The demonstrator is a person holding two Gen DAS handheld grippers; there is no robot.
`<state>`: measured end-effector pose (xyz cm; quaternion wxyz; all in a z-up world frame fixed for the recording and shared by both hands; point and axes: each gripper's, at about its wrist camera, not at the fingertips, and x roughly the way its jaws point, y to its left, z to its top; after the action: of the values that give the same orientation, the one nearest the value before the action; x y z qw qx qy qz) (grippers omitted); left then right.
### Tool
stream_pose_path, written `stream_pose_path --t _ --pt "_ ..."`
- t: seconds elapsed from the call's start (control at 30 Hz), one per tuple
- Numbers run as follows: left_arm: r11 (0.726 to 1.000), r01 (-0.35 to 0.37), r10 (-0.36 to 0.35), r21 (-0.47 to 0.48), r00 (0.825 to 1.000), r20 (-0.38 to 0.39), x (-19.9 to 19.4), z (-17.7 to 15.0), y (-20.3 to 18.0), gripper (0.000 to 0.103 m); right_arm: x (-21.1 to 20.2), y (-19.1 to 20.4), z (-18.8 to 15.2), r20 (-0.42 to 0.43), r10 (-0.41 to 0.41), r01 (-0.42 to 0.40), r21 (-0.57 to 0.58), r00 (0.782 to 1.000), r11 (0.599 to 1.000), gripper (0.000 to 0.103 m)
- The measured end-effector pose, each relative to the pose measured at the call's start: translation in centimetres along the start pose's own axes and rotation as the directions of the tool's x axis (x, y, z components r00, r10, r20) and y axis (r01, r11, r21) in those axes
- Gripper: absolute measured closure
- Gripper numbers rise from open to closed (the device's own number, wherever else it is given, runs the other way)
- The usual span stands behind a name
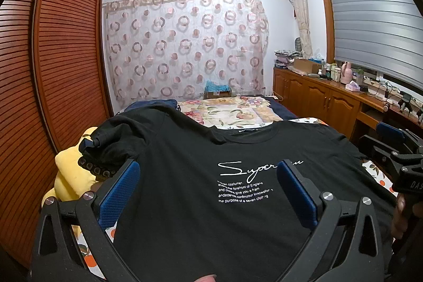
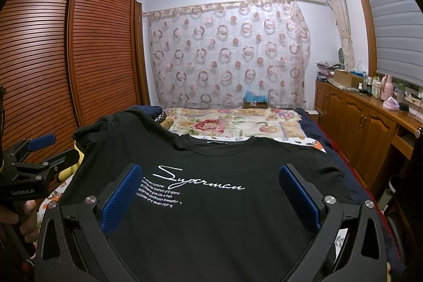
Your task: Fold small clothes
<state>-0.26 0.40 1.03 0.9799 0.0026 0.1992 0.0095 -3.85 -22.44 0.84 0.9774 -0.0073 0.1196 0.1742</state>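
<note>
A black T-shirt [image 1: 201,165] with white "Superman" print lies front up on the bed, collar toward the far end; it also shows in the right wrist view [image 2: 216,171]. Its left sleeve [image 1: 116,142] is bunched over other items. My left gripper [image 1: 208,176] is open above the shirt's lower left part, holding nothing. My right gripper [image 2: 211,184] is open above the shirt's lower middle, holding nothing. The right gripper also shows at the right edge of the left wrist view [image 1: 391,147], and the left gripper shows at the left edge of the right wrist view [image 2: 45,147].
The bed has a floral quilt [image 2: 238,123] beyond the shirt. A yellow plush item [image 1: 71,171] and a dark garment [image 1: 153,103] lie at the shirt's left. A slatted wooden wardrobe [image 1: 53,70] stands left, and a wooden cabinet [image 1: 317,94] with clutter stands right.
</note>
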Motion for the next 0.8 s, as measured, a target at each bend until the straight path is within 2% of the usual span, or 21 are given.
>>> stream_pose_path --t 0.8 --pt "1.0 -0.004 0.004 0.008 1.0 0.004 -0.07 -0.07 -0.19 0.0 0.09 0.05 0.0 0.001 -0.002 0.002 0.003 1.0 1.0 0.0"
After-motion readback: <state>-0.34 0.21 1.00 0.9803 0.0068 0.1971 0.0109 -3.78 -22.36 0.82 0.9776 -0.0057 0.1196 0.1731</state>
